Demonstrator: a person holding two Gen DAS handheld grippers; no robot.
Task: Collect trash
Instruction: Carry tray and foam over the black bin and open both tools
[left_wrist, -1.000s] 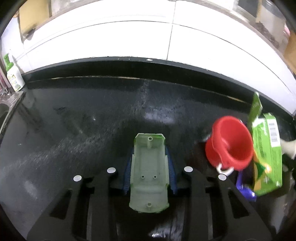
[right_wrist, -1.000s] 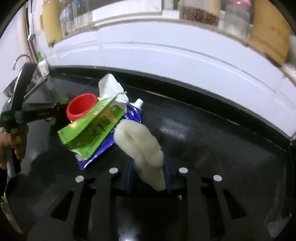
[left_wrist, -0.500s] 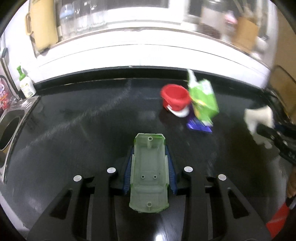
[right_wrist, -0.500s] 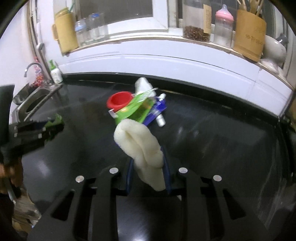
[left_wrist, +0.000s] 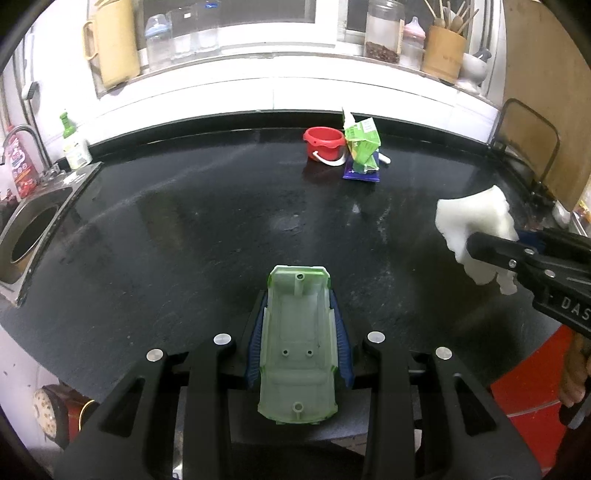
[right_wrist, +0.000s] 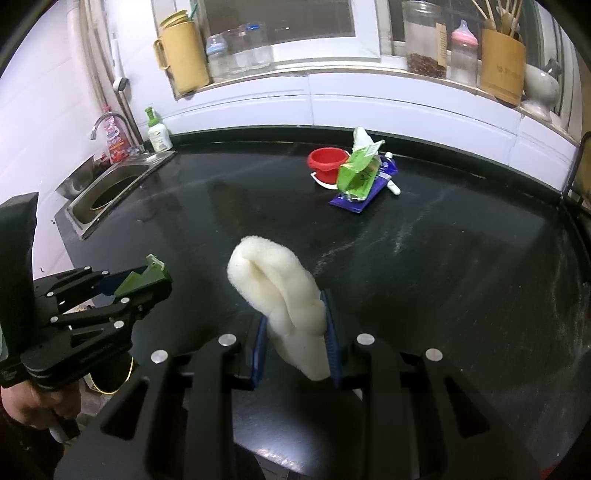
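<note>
My left gripper (left_wrist: 298, 317) is shut on a pale green plastic shell (left_wrist: 297, 343), held lengthwise between its blue pads above the black counter (left_wrist: 184, 240). My right gripper (right_wrist: 295, 332) is shut on a white foam piece (right_wrist: 273, 280) that sticks up past its fingertips. In the left wrist view the right gripper (left_wrist: 517, 251) and the foam (left_wrist: 476, 218) show at the right edge. In the right wrist view the left gripper (right_wrist: 140, 284) shows at the left. Far back on the counter lie a red bucket (left_wrist: 324, 142), a green carton (left_wrist: 364, 146) and a purple wrapper (left_wrist: 360, 173).
A steel sink (right_wrist: 110, 188) is set into the counter's left end, with a soap bottle (right_wrist: 159, 133) behind it. Jars, bottles and a utensil holder (right_wrist: 502, 66) line the window sill. A wire rack (left_wrist: 524, 147) stands at the right. Something red (left_wrist: 524, 387) sits below the counter's front edge.
Both grippers have drawn back from the pile toward the counter's front edge, so the bucket and carton now look small and far. Each gripper keeps its hold.
</note>
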